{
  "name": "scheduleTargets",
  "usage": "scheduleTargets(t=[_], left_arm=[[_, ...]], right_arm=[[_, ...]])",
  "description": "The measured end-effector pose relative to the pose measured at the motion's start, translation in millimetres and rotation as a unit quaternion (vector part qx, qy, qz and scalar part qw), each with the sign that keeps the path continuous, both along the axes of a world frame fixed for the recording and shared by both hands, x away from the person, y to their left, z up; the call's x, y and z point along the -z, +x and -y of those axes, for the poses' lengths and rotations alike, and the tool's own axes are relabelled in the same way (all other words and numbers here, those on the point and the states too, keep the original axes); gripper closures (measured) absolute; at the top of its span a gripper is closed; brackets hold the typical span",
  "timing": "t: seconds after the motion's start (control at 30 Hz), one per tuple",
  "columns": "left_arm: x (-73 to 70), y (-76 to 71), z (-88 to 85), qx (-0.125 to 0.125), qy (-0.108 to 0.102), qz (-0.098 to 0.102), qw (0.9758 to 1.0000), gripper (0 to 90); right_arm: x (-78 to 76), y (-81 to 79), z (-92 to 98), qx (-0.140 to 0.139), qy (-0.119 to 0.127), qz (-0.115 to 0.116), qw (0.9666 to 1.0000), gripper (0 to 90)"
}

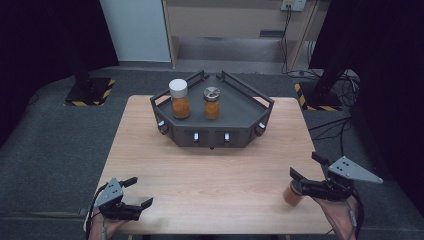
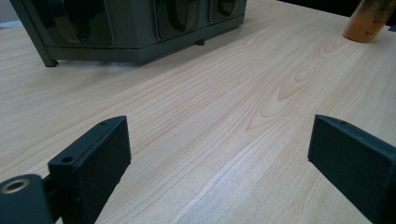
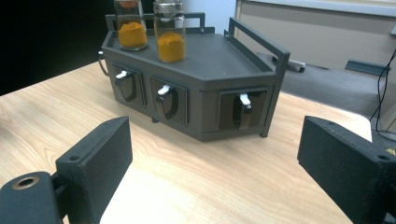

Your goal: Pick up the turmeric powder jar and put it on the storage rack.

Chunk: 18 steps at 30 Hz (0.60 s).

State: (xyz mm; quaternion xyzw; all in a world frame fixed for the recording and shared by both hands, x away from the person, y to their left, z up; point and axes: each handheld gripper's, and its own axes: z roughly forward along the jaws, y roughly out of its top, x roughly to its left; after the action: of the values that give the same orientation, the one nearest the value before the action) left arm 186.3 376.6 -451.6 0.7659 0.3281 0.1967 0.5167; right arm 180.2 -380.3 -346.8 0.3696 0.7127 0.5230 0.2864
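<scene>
Table point(image 1: 210, 170) pale wood, smooth; rack point(image 1: 235, 107) matt grey.

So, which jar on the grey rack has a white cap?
The left jar in the high view; the jar beside it wears a grey metal lid.

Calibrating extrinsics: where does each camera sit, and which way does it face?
High view: above the person's edge, facing forward and down on table and rack; left gripper and right gripper at bottom.
Left gripper view: low over table, faces rack's base and orange jar; own open jaws.
Right gripper view: faces rack front, two jars on top; own open jaws.
Shared: all three show the rack.
</scene>
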Motion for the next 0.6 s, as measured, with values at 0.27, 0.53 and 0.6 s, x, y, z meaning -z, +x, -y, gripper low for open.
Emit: scheduleTargets(t=[0.27, 0.53, 0.6], left_arm=[[0.0, -0.4, 0.0, -0.001, 0.0, 0.0, 1.0, 5.1], [0.3, 0.0, -0.1, -0.001, -0.001, -0.001, 1.0, 5.1], [0.3, -0.4, 0.0, -0.002, -0.001, 0.0, 1.0, 5.0]], right_arm=[[23.5, -17.1, 7.5, 0.013, 0.018, 0.001, 0.9998, 9.6], [44.4, -34.2, 11.0, 0.023, 0.017, 0.001, 0.9996, 8.8], [49.3, -37.9, 10.9, 0.027, 0.019, 0.002, 0.9995, 8.7]])
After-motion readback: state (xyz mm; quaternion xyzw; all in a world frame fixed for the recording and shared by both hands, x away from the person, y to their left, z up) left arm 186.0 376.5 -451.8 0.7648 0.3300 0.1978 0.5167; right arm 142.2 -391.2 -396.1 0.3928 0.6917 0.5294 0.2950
